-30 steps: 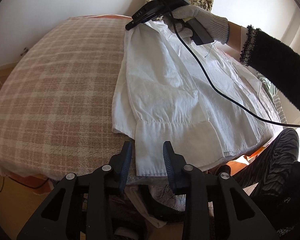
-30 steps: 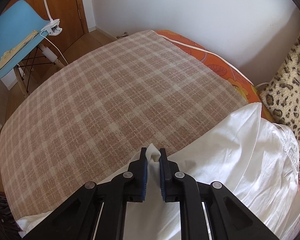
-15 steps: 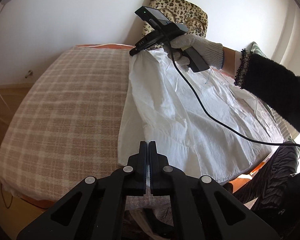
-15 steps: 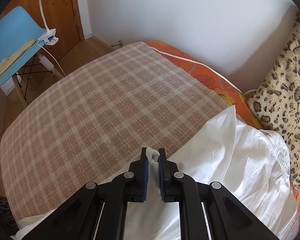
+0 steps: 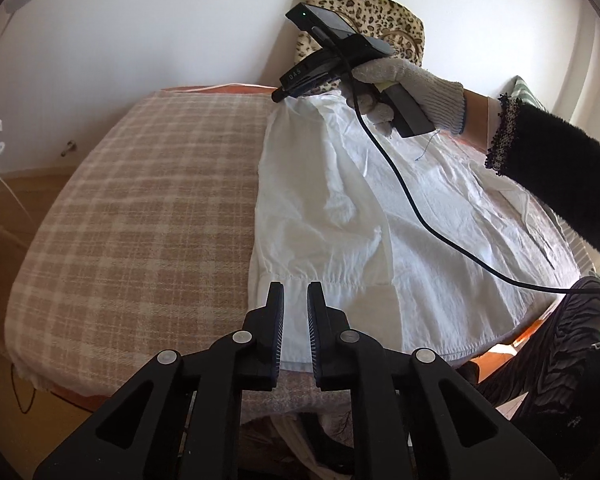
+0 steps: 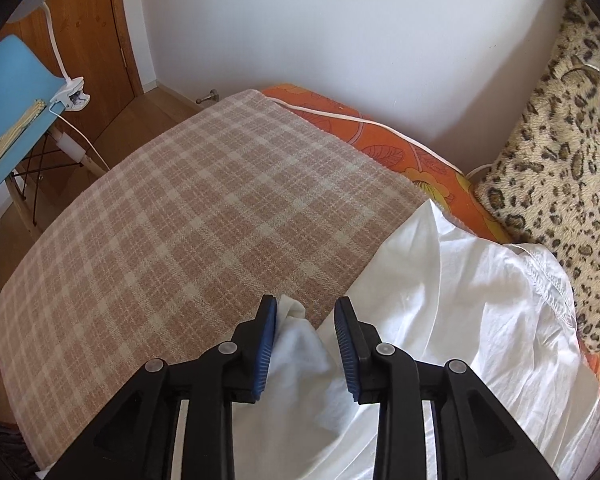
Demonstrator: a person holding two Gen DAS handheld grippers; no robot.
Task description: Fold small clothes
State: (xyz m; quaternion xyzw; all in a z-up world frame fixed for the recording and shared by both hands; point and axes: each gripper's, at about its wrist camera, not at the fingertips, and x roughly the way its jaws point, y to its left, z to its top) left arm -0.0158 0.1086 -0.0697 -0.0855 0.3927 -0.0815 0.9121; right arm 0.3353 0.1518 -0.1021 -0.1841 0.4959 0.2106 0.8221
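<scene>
Ahead of me lies a pink-and-cream plaid blanket [image 6: 188,240] over an orange floral sheet [image 6: 384,148]; a leopard-print plush cushion [image 6: 556,160] leans against the white wall [image 6: 340,20].

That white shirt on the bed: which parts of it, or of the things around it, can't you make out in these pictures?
- White shirt, left wrist view: its far right side lies under the sleeved arm.
- Its near hem: hidden behind the left claw.
- Right wrist view: the shirt runs off the bottom edge, behind the right claw.
- Blue chair: cut off by the left edge.
</scene>
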